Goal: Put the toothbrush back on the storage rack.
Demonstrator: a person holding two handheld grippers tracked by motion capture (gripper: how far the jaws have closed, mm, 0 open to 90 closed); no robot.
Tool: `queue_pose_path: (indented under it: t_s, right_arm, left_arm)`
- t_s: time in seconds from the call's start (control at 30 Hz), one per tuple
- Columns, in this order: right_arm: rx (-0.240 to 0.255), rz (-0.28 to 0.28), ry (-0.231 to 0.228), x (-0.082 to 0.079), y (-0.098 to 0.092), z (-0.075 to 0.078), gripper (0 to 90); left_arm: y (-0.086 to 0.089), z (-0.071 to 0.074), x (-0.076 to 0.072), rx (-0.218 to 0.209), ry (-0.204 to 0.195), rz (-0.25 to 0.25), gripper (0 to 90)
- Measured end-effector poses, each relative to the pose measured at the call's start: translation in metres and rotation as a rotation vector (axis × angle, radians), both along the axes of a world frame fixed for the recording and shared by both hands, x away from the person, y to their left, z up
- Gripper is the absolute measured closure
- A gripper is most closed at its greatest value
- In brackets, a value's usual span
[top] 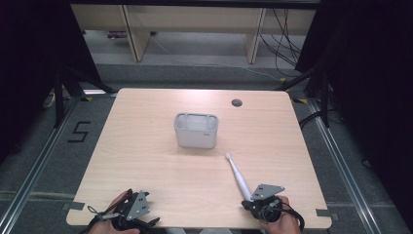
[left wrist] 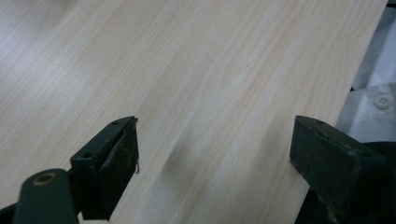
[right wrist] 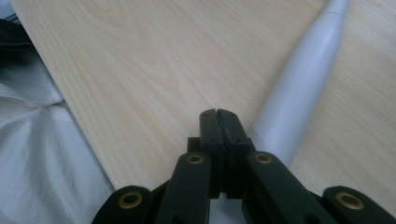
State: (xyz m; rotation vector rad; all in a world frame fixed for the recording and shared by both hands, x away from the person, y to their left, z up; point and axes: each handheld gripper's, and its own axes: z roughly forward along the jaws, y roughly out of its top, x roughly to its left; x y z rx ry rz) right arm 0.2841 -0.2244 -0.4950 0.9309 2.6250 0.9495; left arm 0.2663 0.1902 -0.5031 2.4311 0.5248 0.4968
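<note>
The right gripper's (right wrist: 217,114) fingers (right wrist: 229,135) are pressed together with nothing between them, their flat black pads meeting in one thin seam. Just beside them on the right lies the toothbrush (right wrist: 299,93), a smooth white handle, thick and rounded at the near end and tapering away; it seems close enough that the gripper is lined up to take it next, though it would have to open first. From above, the toothbrush (top: 238,176) lies flat on the near right of the surface (top: 160,165), its small head pointing far and left toward the box (top: 196,130).

The left gripper (left wrist: 215,149) has its fingers (left wrist: 119,163) wide apart over bare wood, blocky and matte, holding nothing; likely waiting near the left edge.

The surface is pale wood-grain laminate. The box, at its middle, is grey, rounded-cornered plastic, open-topped, well apart from both grippers, probably where the toothbrush belongs.
</note>
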Motion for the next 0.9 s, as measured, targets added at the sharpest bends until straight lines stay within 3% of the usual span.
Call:
queue_pose_path:
  t_s: [0.67,0.9]
  right_arm:
    - [-0.019,-0.062,-0.003,0.004,-0.023,0.0,89.9]
    - [-0.032,-0.057,-0.004,0.007,-0.028,0.0,89.8]
  left_arm:
    - [0.0,0.0,0.0,0.002,0.001,-0.002,15.3]
    - [0.0,0.0,0.0,0.001,0.001,-0.002,15.3]
